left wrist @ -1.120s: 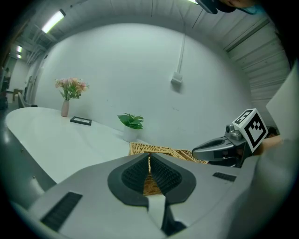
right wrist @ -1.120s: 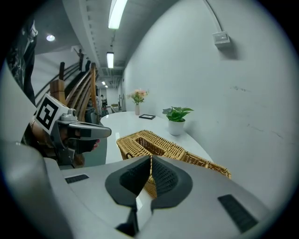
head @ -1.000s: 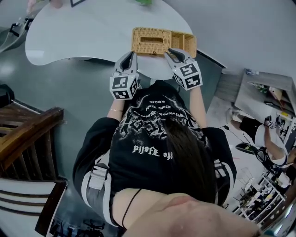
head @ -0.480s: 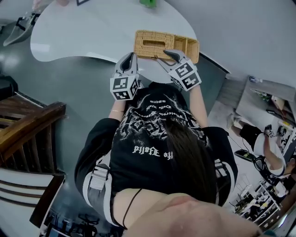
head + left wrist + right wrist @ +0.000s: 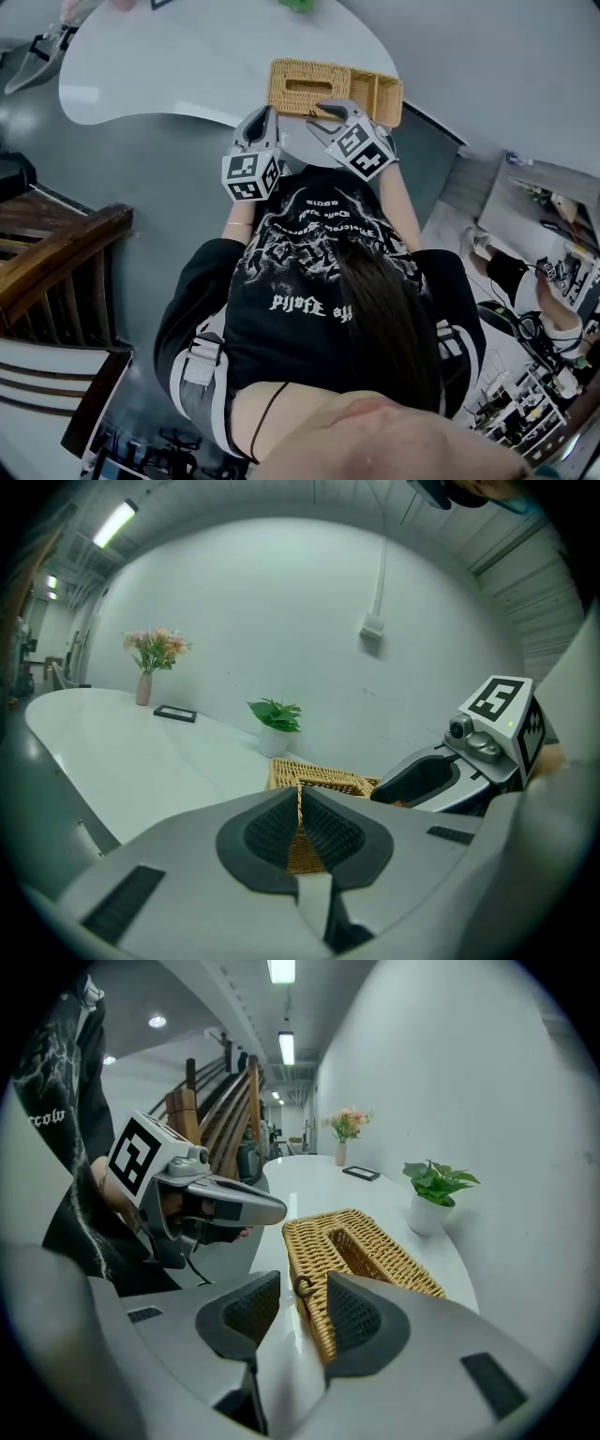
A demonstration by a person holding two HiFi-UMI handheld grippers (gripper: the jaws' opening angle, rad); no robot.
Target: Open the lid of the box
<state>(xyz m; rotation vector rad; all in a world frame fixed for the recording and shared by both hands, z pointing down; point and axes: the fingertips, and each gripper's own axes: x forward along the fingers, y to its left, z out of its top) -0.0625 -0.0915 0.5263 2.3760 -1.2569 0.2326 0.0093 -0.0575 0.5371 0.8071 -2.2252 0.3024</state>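
Observation:
A woven wicker box (image 5: 333, 87) with a slot in its lid lies near the front edge of the white table (image 5: 187, 66). My right gripper (image 5: 321, 119) sits at the box's near side, turned to the left. In the right gripper view its jaws (image 5: 300, 1293) stand wide and are closing a little. The box's front wall (image 5: 323, 1312) and a small dark latch loop (image 5: 302, 1286) show in the gap, untouched by the pads. My left gripper (image 5: 265, 112) hovers just left of the box, shut on nothing (image 5: 300, 794). The box (image 5: 323, 778) lies beyond its tips.
A potted green plant (image 5: 275, 726), a vase of flowers (image 5: 150, 663) and a flat dark frame (image 5: 175, 713) stand farther back on the table. Dark wooden furniture (image 5: 56, 272) is at the left on the grey floor. The person's torso fills the lower head view.
The right gripper's jaws have opened wide and it has swung leftward along the box's front. The left gripper has stayed where it was, shut.

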